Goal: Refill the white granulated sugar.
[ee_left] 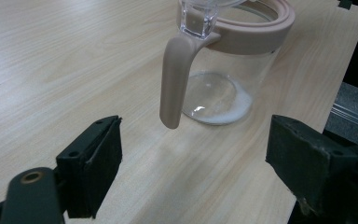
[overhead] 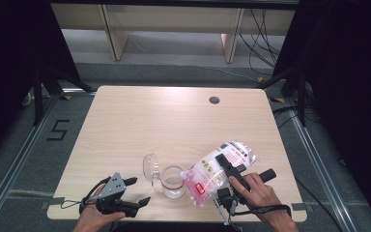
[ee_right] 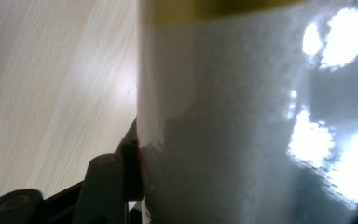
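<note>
A: Lower right of the high view, the right gripper (overhead: 227, 175) is clamped on a plastic bag (overhead: 221, 170), jaws partway closed w/ the bag pressed between them. Bag's tilted, its low corner over the mouth of the glass jar (overhead: 173, 181).

B: Bag material?

A: Clear, glossy film, pink and white print w/ a red patch, packed w/ white grains. Right gripper view is v. close: pale grainy surface w/ bright glare spots, one black jaw touching its left side, wood behind at the left.

B: Left one?

A: Left gripper (overhead: 134, 191) sits at lower left of the high view, jaws wide apart, holding nothing. Just left of the jar, not touching it. In the left gripper view, both black pads (ee_left: 100, 158) stand at the bottom corners w/ bare tabletop between them.

B: Jar details?

A: Round, clear glass, near the front edge of the table (overhead: 174, 116). Matte beige-pink rim ring and a curved handle (ee_left: 176, 77) of the same colour that hangs down the side, end free. Thin layer of white grains along the bottom edge. Clear domed lid (overhead: 150, 166) hinged open, tipped up at the jar's left in the high view.

B: Table?

A: Light wood-grain laminate, rounded corners, dark round hole at the upper right.
</note>
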A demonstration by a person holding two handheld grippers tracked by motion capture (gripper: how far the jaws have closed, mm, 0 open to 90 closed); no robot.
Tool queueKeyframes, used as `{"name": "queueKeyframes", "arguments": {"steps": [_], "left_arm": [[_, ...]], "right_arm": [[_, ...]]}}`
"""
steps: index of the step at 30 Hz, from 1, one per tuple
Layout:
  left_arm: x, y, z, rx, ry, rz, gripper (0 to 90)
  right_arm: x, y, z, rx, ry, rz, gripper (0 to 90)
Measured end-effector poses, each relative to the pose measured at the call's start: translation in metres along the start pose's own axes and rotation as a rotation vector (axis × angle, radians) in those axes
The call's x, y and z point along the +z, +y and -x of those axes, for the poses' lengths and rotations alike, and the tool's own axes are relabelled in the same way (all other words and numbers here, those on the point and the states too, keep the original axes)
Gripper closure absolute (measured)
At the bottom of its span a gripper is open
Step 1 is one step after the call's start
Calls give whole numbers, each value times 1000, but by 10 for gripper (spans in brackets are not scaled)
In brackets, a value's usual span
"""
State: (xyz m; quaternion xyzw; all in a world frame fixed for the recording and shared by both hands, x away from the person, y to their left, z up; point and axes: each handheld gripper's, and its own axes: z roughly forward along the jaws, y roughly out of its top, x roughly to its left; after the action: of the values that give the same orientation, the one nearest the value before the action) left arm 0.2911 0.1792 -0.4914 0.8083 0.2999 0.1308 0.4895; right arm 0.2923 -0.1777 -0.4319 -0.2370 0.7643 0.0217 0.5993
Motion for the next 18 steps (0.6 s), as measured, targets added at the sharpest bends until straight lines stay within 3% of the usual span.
{"name": "queueKeyframes", "arguments": {"steps": [3,4,9,11,13,14,18], "left_arm": [[0,0,0,-1,0,1,179],[0,0,0,-1,3,1,179],[0,0,0,1,-2,-1,179],[0,0,0,0,-2,0,179],[0,0,0,0,0,0,179],[0,0,0,0,0,0,179],[0,0,0,2,0,-1,179]], "right_arm": [[0,0,0,-5,-2,-4,498],[-3,1,-1,14,14,-33,499],[-2,1,-1,30,7,-30,500],[-2,1,0,2,18,-30,502],[-1,0,2,-13,0,-12,502],[-2,1,0,13,14,-35,503],[-2,1,-1,24,9,-30,504]]}}
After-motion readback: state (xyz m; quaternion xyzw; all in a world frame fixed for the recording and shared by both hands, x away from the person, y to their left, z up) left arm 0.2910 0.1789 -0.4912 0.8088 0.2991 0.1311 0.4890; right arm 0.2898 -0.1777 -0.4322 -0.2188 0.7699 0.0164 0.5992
